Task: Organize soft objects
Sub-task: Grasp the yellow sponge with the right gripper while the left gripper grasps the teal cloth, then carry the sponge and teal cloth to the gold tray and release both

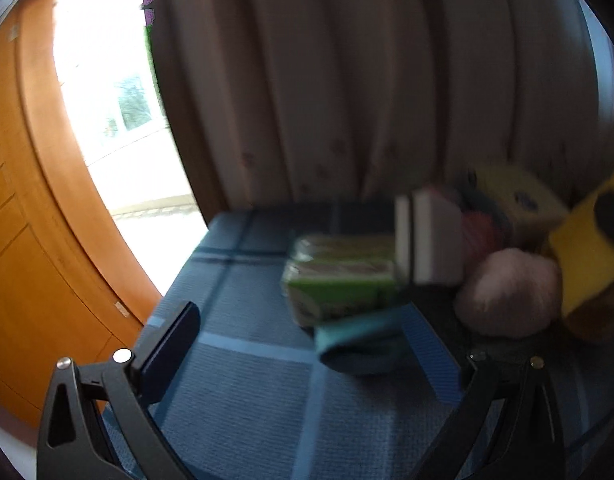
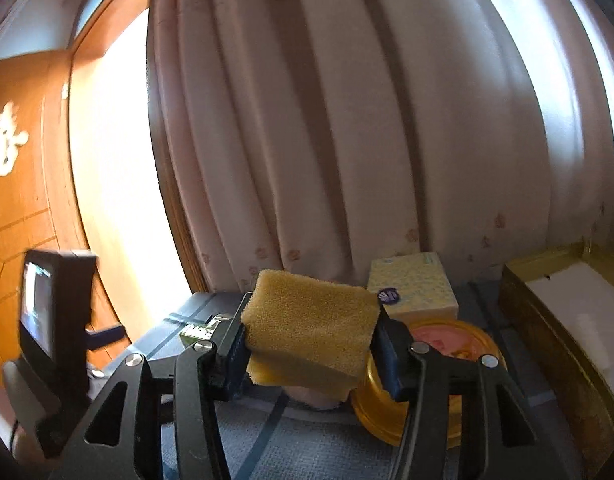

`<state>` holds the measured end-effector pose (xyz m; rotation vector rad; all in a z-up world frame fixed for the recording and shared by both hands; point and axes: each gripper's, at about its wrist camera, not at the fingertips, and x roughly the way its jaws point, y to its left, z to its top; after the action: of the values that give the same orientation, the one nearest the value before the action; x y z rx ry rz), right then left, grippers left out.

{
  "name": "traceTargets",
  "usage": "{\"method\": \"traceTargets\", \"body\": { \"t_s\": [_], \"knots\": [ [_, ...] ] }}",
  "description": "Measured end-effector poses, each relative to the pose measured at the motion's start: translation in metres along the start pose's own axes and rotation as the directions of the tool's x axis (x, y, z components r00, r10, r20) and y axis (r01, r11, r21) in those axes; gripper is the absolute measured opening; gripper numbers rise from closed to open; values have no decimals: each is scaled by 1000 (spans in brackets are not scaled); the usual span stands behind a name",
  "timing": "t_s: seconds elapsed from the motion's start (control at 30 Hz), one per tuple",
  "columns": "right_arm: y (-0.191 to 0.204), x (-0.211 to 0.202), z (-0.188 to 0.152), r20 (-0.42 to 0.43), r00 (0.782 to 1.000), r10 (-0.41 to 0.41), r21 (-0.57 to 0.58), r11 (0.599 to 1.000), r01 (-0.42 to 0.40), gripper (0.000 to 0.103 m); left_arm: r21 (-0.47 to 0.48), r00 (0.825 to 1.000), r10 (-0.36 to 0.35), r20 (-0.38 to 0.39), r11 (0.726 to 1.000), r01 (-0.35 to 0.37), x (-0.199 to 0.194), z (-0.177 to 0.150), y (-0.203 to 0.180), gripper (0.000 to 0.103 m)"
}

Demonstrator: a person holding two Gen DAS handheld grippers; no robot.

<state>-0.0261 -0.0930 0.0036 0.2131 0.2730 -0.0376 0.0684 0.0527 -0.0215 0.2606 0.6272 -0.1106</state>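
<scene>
My right gripper is shut on a yellow sponge and holds it in the air above the blue checked cloth. My left gripper is open and empty over the cloth; only its left finger shows clearly. Ahead of it lie a green tissue pack, a folded teal cloth, a pink soft ball and a yellow sponge. The left wrist view is blurred.
A gold round tin stands just behind the held sponge, with a yellow tissue box behind it and a gold box with white lining at right. Curtains hang behind. A small screen device is at left. A grey-white block stands mid-right.
</scene>
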Motion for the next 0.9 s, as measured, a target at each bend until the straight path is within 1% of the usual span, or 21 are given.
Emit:
{"method": "traceTargets", "body": {
  "t_s": [0.1, 0.13, 0.17, 0.23, 0.3, 0.33, 0.4, 0.43, 0.47, 0.57, 0.63, 0.67, 0.73, 0.8, 0.83, 0.9],
  "knots": [
    [-5, 3, 2, -9, 1000, 0, 22, 1000, 0, 55, 64, 999, -9, -51, 998, 12, 9, 1, -14, 96],
    [-5, 3, 2, -8, 1000, 1, 22, 1000, -1, 55, 69, 998, -5, -62, 998, 9, 12, 2, -15, 95],
    [-6, 3, 3, -9, 1000, 2, 19, 1000, -2, 55, 68, 997, -2, -79, 998, 7, 15, 2, -16, 92],
    [-5, 4, 3, -9, 1000, 5, 8, 1000, -5, 55, 55, 992, -15, -121, 998, 22, 24, 3, -15, 82],
    [-4, 3, 3, -3, 1000, 4, 5, 1000, -4, 55, 30, 987, -34, -160, 999, 39, 31, 3, -11, 64],
    [-4, 1, 3, -2, 1000, 4, 8, 1000, -4, 55, 20, 984, -45, -170, 999, 49, 33, 3, -9, 60],
    [-5, 4, 2, -13, 1000, 9, 17, 1000, -9, 55, -3, 979, -88, -182, 996, 89, 34, 2, -8, 46],
    [-5, 5, 2, -24, 1000, 17, 24, 1000, -16, 55, -11, 978, -103, -183, 995, 103, 33, 2, -7, 41],
    [-6, 6, 2, -29, 999, 22, 28, 999, -21, 56, -18, 977, -116, -182, 993, 114, 33, 2, -7, 35],
    [-6, 8, 1, -39, 999, 38, 31, 999, -37, 58, -34, 980, -131, -151, 991, 127, 27, 2, -5, 17],
    [-3, 7, 1, -46, 998, 53, 23, 998, -52, 59, -74, 982, -151, -112, 987, 143, 17, 1, 0, 16],
    [-2, 7, 1, -47, 997, 61, 19, 998, -60, 59, -112, 983, -164, -81, 982, 155, 10, -1, 6, 16],
    [-1, 6, 0, -49, 996, 78, 15, 997, -77, 59, -162, 986, -164, -36, 974, 156, -1, -5, 16, 16],
    [-1, 8, 0, -57, 994, 98, 18, 995, -97, 58, -209, 991, -127, 34, 969, 132, -13, -8, 26, 16],
    [-2, 8, 0, -62, 993, 97, 23, 995, -96, 58, -225, 991, -110, 73, 967, 124, -22, -10, 29, 16],
    [-5, 10, 0, -70, 993, 94, 42, 995, -92, 57, -250, 985, -75, 158, 962, 113, -40, -14, 35, 16]
  ]
}}
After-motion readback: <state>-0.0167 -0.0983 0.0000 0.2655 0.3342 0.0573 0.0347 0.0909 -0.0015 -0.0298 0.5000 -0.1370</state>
